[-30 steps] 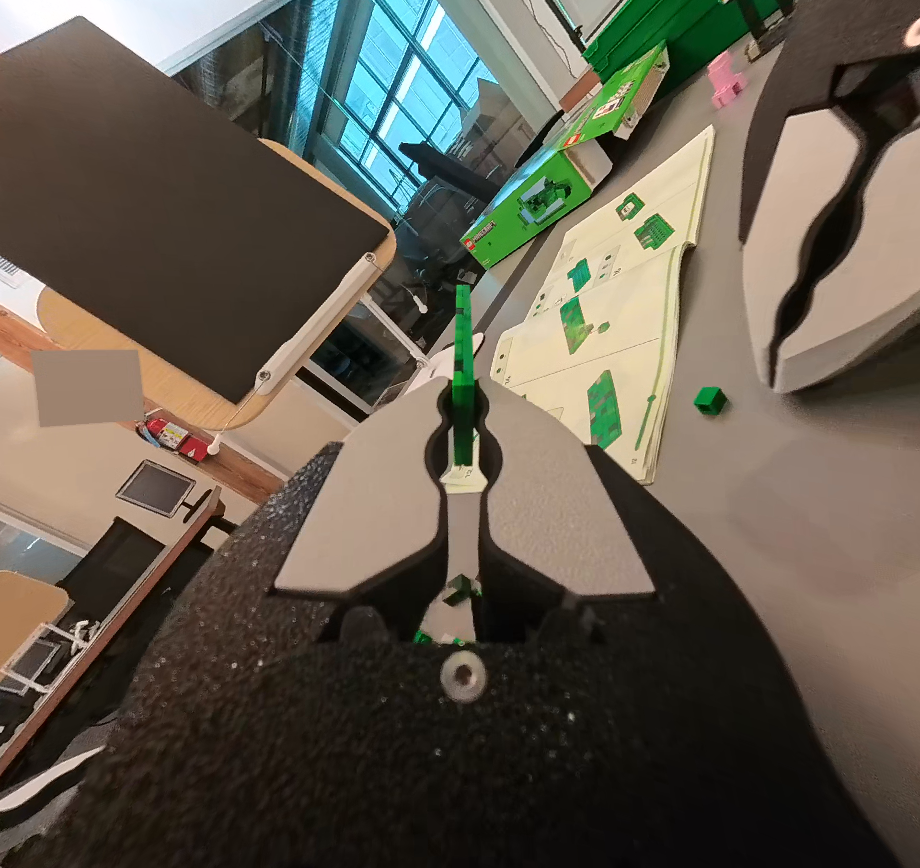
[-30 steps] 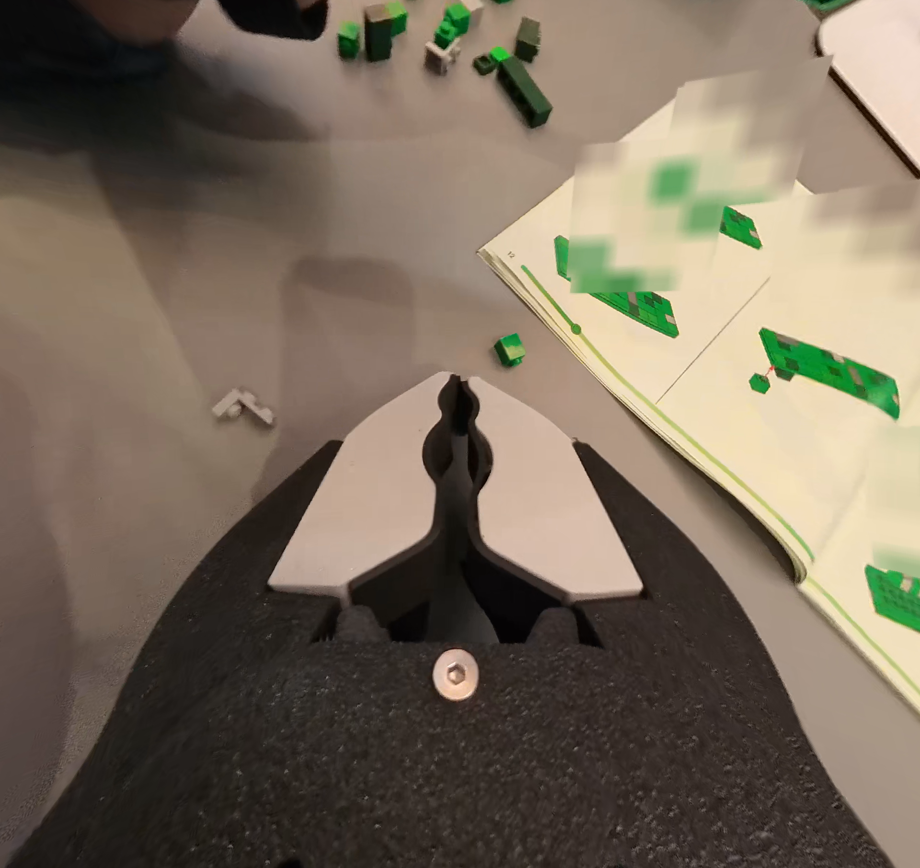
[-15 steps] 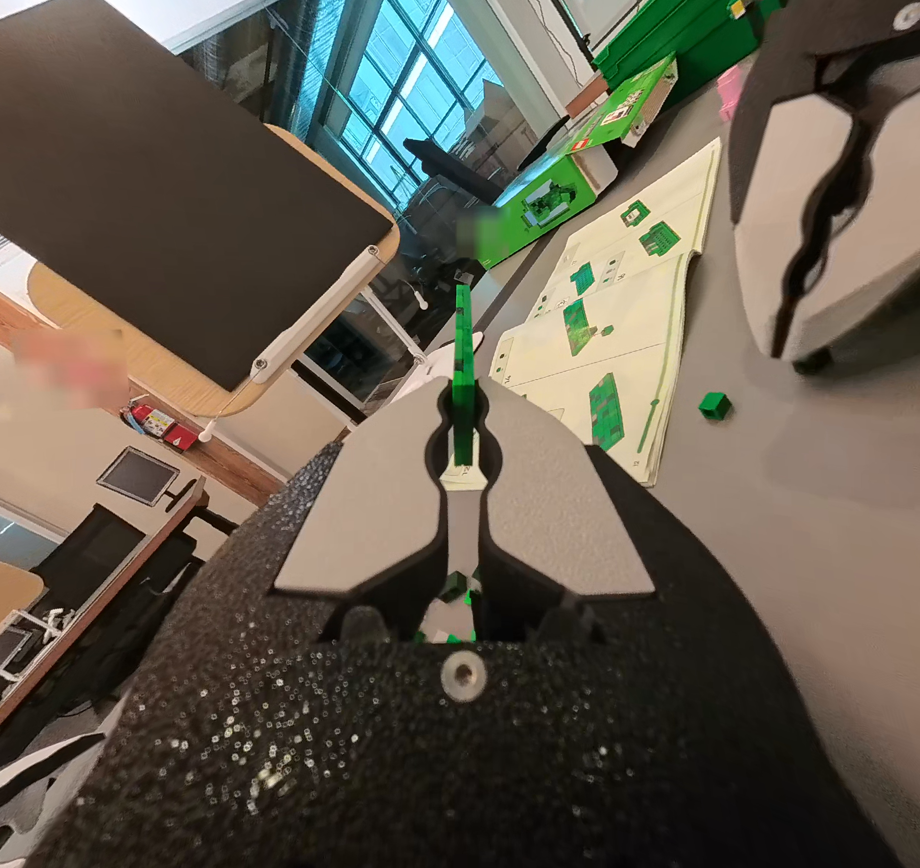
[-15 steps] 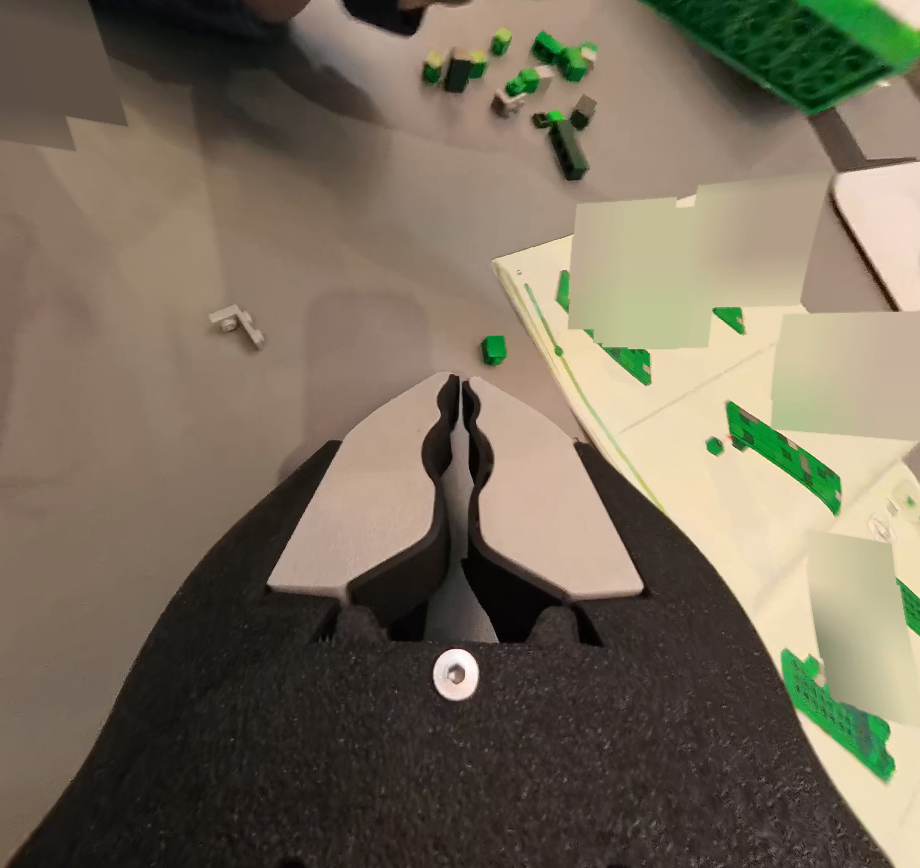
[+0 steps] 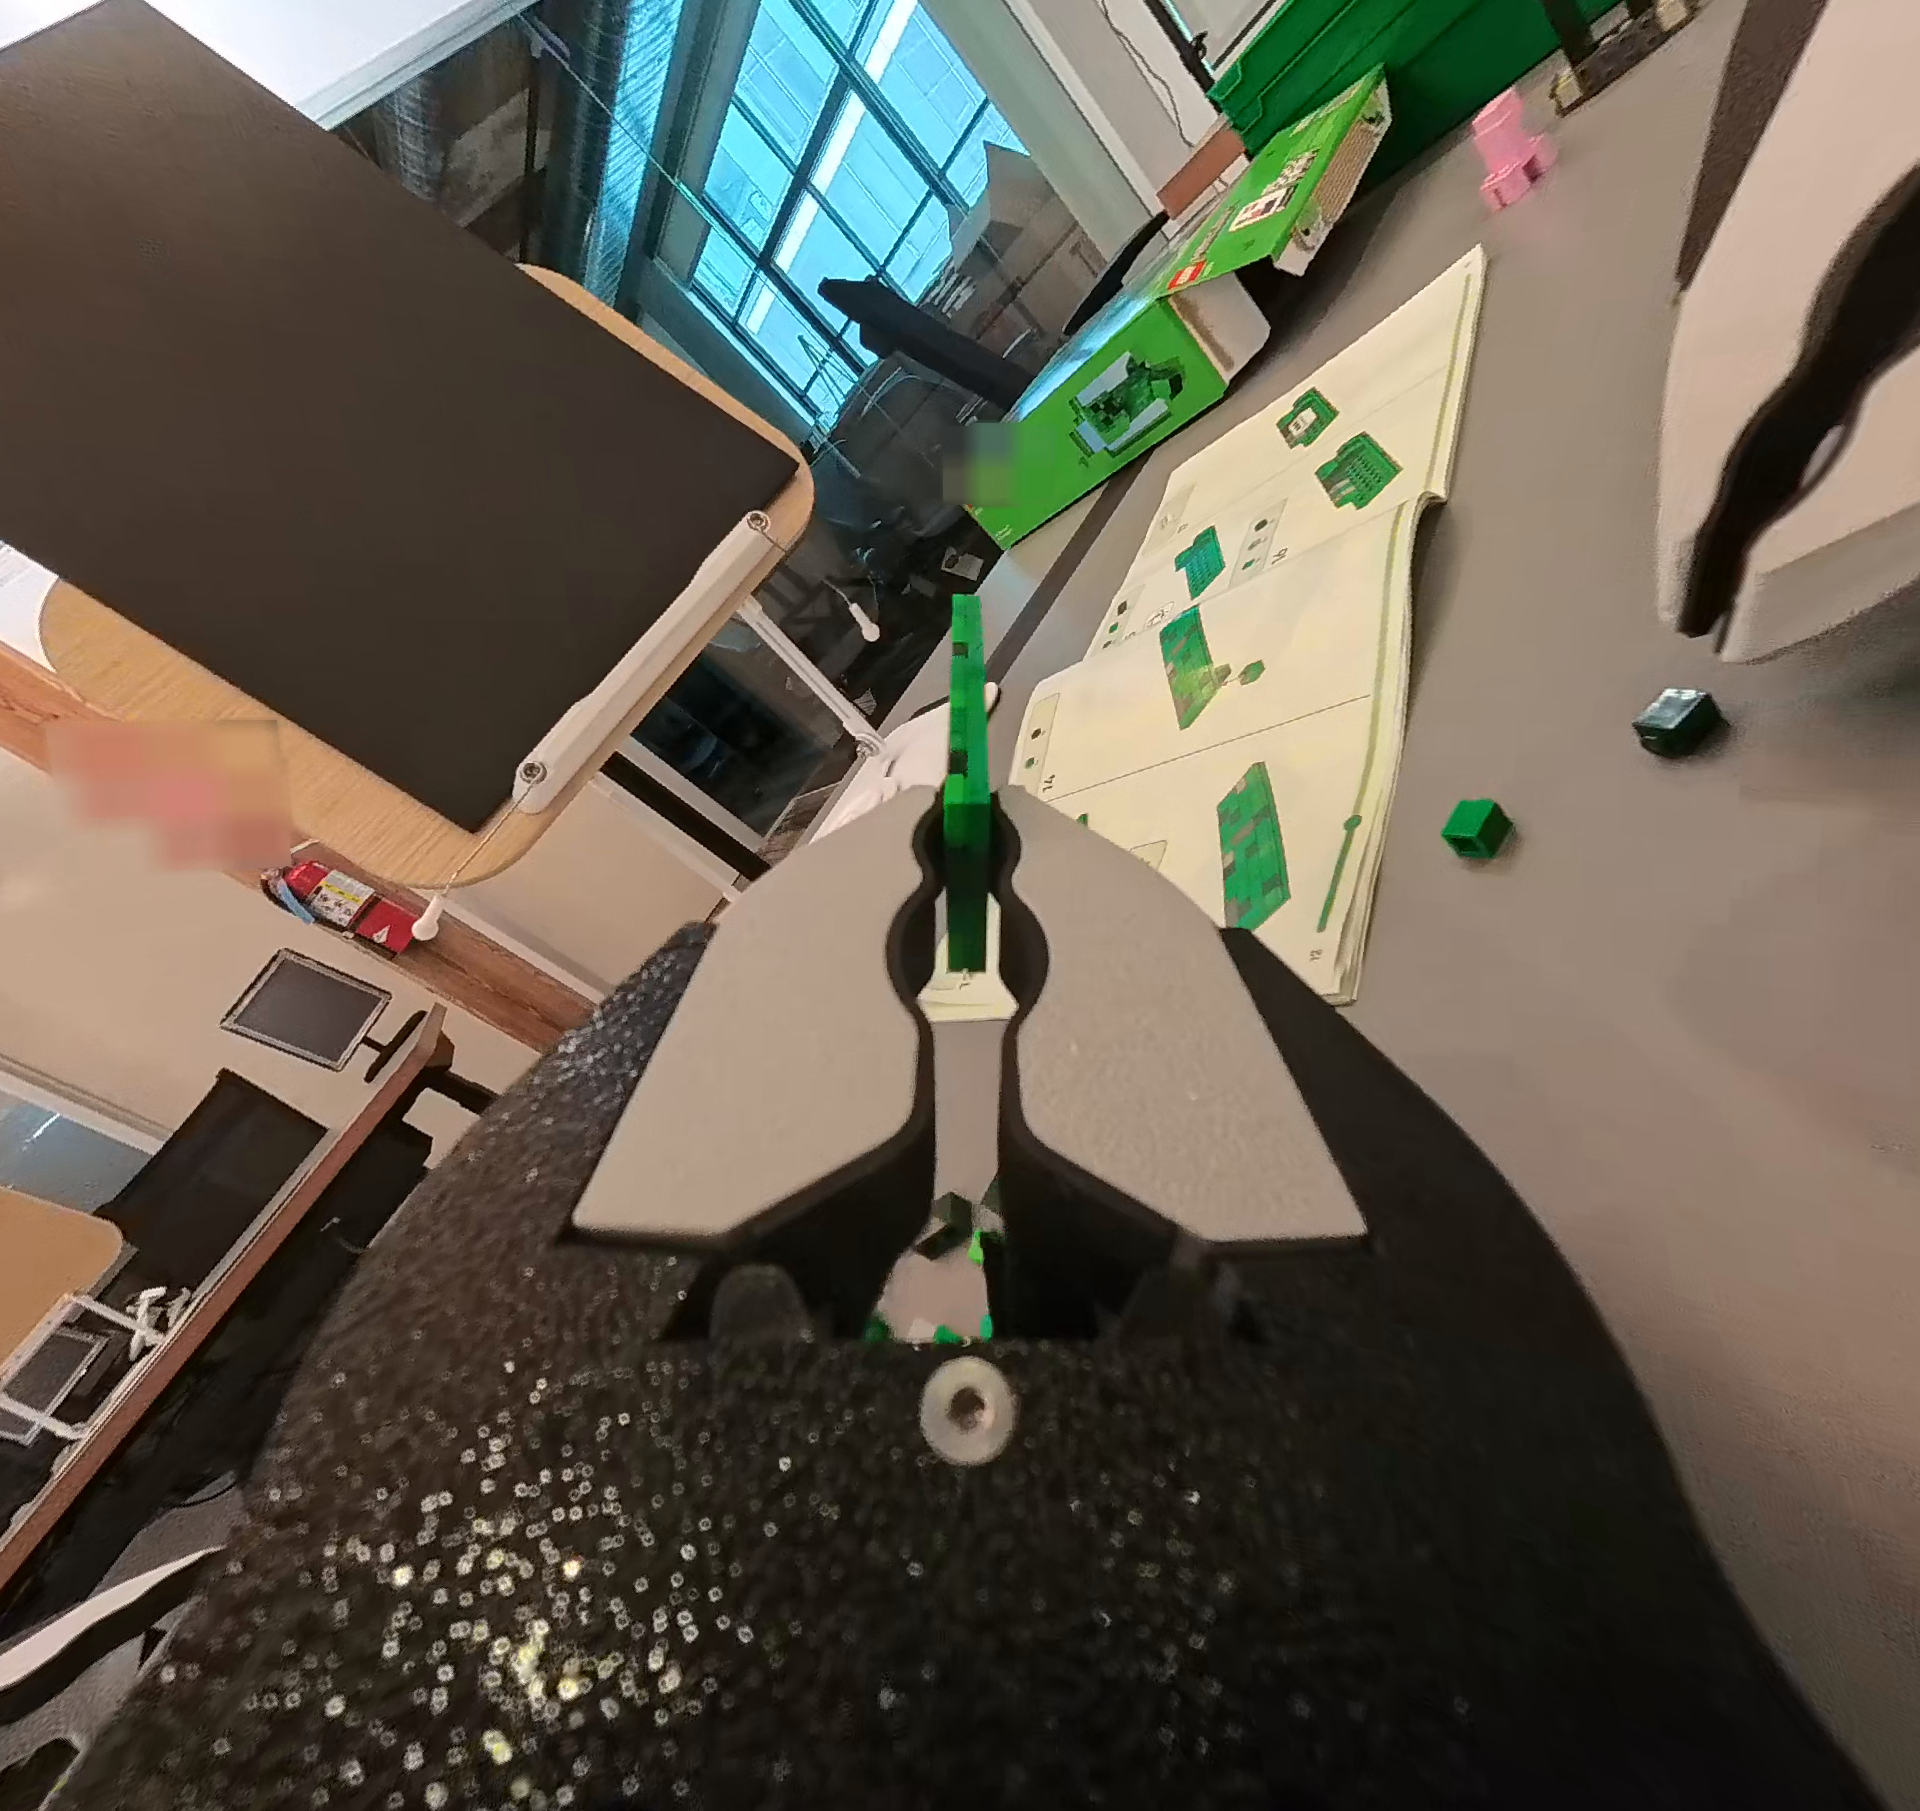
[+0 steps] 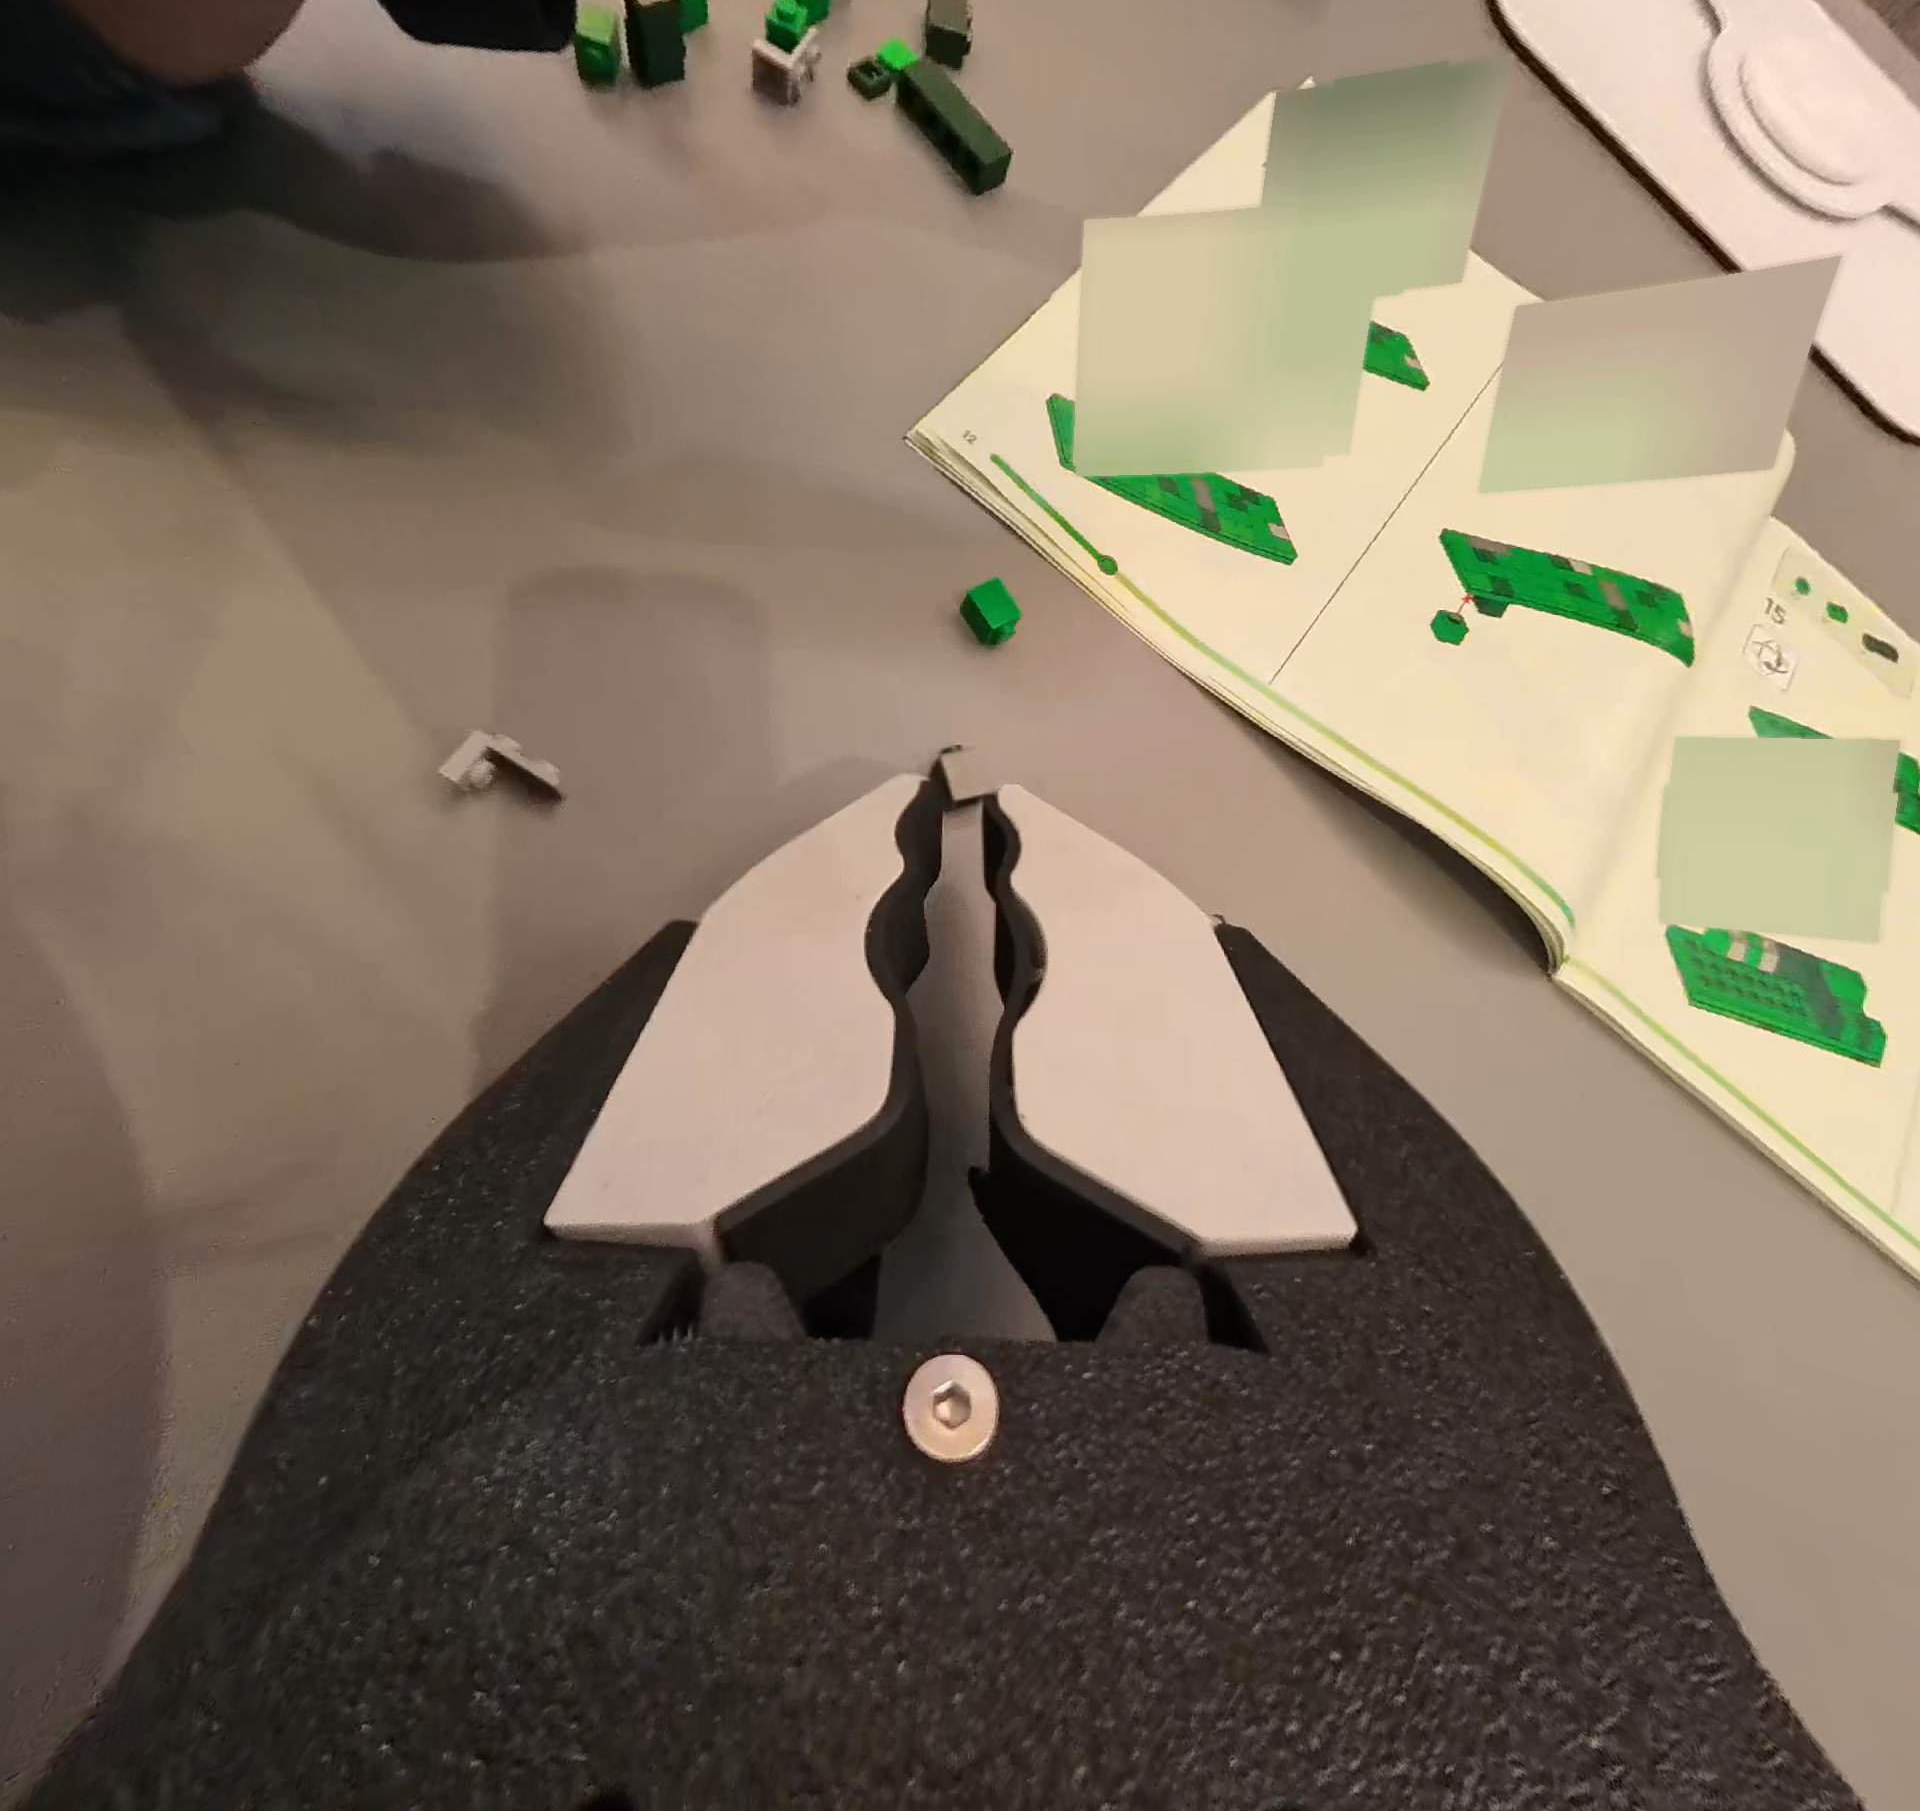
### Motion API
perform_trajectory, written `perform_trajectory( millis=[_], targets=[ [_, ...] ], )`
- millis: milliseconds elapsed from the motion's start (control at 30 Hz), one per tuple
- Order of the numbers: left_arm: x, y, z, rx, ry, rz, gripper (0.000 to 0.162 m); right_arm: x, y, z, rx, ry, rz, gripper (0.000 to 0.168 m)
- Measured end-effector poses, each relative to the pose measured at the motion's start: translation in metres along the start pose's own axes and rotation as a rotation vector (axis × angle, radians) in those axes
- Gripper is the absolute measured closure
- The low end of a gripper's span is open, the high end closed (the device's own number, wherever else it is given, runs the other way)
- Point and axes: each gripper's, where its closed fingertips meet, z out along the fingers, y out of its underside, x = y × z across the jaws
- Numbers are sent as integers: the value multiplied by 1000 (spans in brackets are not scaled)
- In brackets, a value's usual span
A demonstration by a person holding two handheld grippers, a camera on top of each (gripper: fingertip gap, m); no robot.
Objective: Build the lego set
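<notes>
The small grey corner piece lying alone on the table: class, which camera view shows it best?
The right wrist view: the grey corner piece lies in plain sight on the table, left of the tongs. The left wrist view does not show it.

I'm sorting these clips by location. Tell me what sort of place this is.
Most likely an open-plan office or workshop. A grey table stands near tall industrial windows, other desks carry monitors, and an open instruction booklet lies beside a green set box.

Office, desks [image 5: 312,1169], monitors [image 5: 307,1008], large windows [image 5: 831,172]
</notes>
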Motion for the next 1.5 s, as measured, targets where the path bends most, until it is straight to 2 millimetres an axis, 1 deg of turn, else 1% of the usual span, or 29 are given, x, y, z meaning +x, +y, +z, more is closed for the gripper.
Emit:
perform_trajectory(
  millis=[133,267,367,467,533,567,600,633,700,800,867,933,1000,1133,1200,1233,1300,1367,1400,1500],
  targets=[
    [1,0,0,3,8,-5,156,3,5,6,12,-61,-19,153],
    [2,-1,0,7,14,-11,156,0,5,10,31,-142,-34,153],
    [2,-1,0,8,20,-24,156,1,2,12,45,-164,-50,153],
    [3,-1,0,8,32,-56,156,-4,1,14,55,-227,-38,161],
    [3,-1,1,5,38,-107,156,-3,0,14,61,-249,-22,161],
    [1,0,2,0,34,-153,156,0,0,15,59,-234,-15,161],
    [-2,0,2,-8,25,-211,156,3,-5,14,80,-209,-13,162],
    [-4,-1,3,-10,22,-277,156,6,-16,11,131,-179,-4,162],
    [-7,-2,6,-12,12,-398,156,14,-46,1,246,-114,30,162],
    [-13,-3,11,-16,-25,-516,156,26,-92,-18,403,-17,65,162],
    [-10,-5,14,-11,-19,-591,156,28,-109,-24,434,11,67,162],
    [-2,-6,17,-19,26,-664,156,32,-116,-24,444,34,43,162],
    [9,-10,19,-26,113,-762,156,38,-111,-24,419,56,21,162],
    [27,-19,18,-83,309,-1007,156,43,-86,-40,382,53,26,162],
    [40,-25,18,-114,423,-1072,156,40,-74,-48,376,34,13,162],
    [48,-30,18,-112,481,-1068,156,39,-70,-52,384,31,-13,162],
    [62,-37,17,-103,550,-982,156,36,-62,-61,404,13,-105,162],
    [76,-45,15,-96,608,-823,156,31,-51,-67,396,-44,-196,162],
    [82,-47,14,-95,630,-739,156,33,-45,-68,382,-51,-218,162],
    [101,-46,16,-154,639,-549,156,53,-23,-68,320,-12,-211,162]
  ],
)
